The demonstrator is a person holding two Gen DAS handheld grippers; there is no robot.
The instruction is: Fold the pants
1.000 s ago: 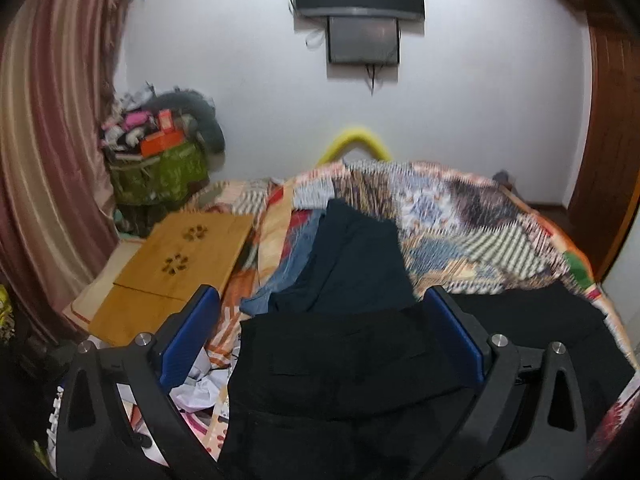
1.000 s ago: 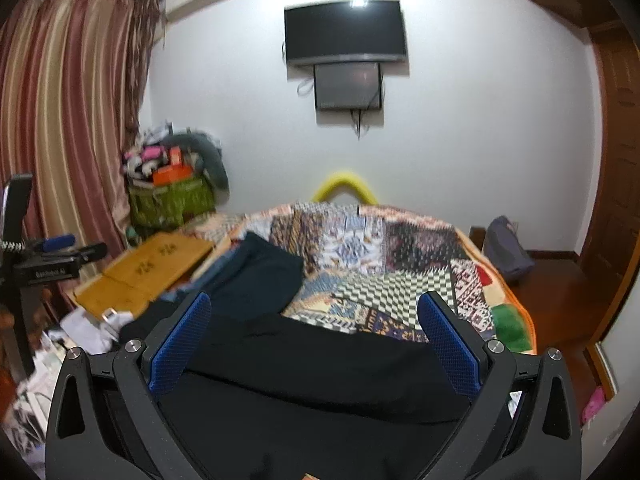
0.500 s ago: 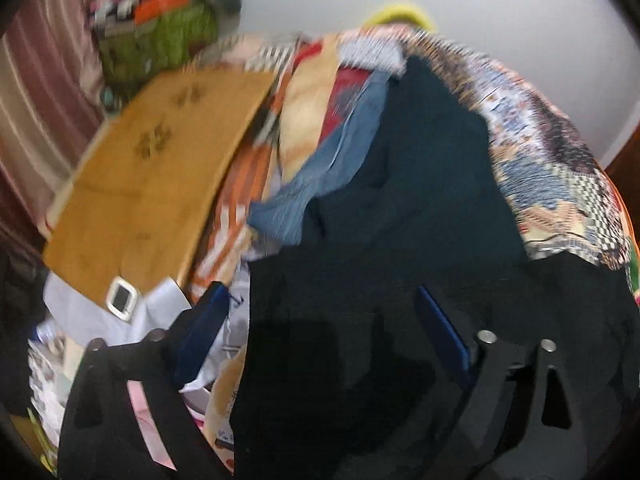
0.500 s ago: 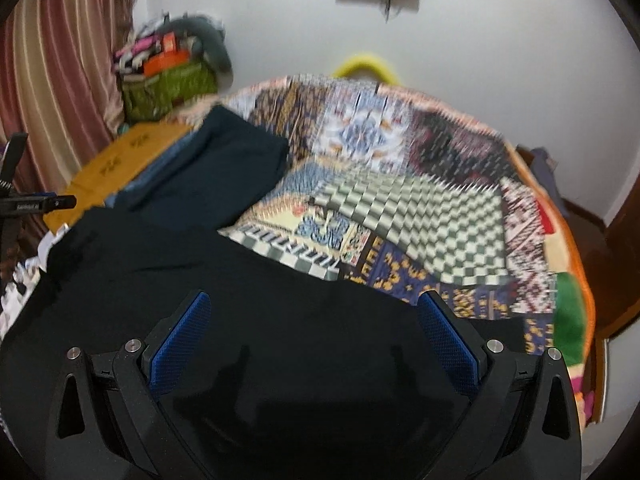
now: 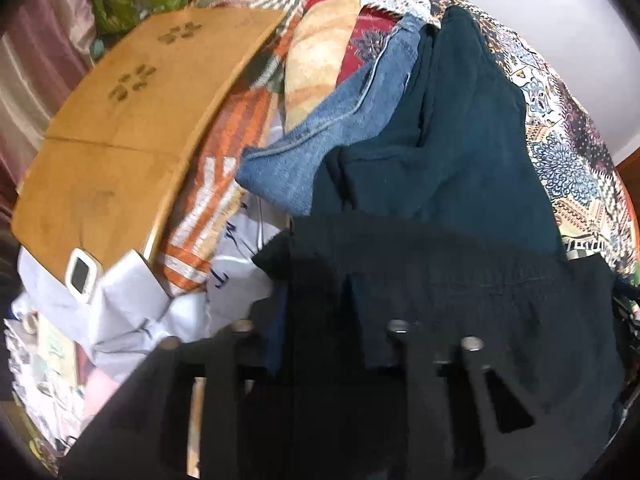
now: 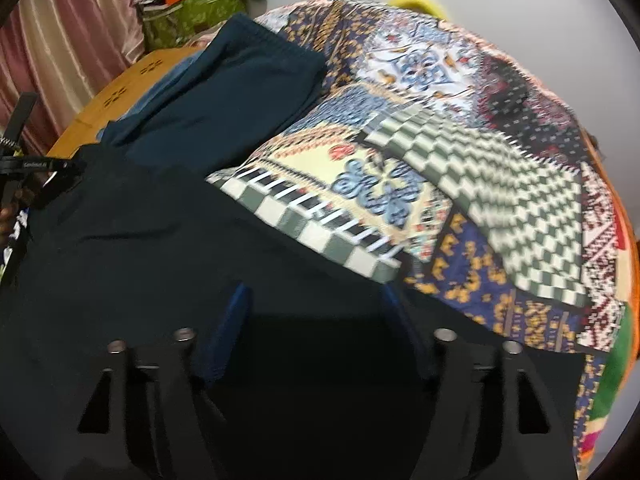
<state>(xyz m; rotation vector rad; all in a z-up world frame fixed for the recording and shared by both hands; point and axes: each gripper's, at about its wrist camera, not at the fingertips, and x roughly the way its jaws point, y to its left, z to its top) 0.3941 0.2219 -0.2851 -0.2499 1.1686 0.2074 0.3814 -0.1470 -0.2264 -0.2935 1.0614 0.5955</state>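
Patchwork bedspread (image 6: 460, 128) covers bed. Black pants (image 6: 160, 280) lie spread across near edge of bedspread, dark teal garment (image 5: 460, 132) and blue jeans (image 5: 320, 136) just beyond them. Wooden lap table (image 5: 132, 108) rests at bed's left side, small white device (image 5: 82, 274) on its corner. Right gripper (image 6: 316, 328) over pants, jaws apart. Left gripper (image 5: 320, 336) low on pants; fingers lost against black cloth, jaw state unclear.
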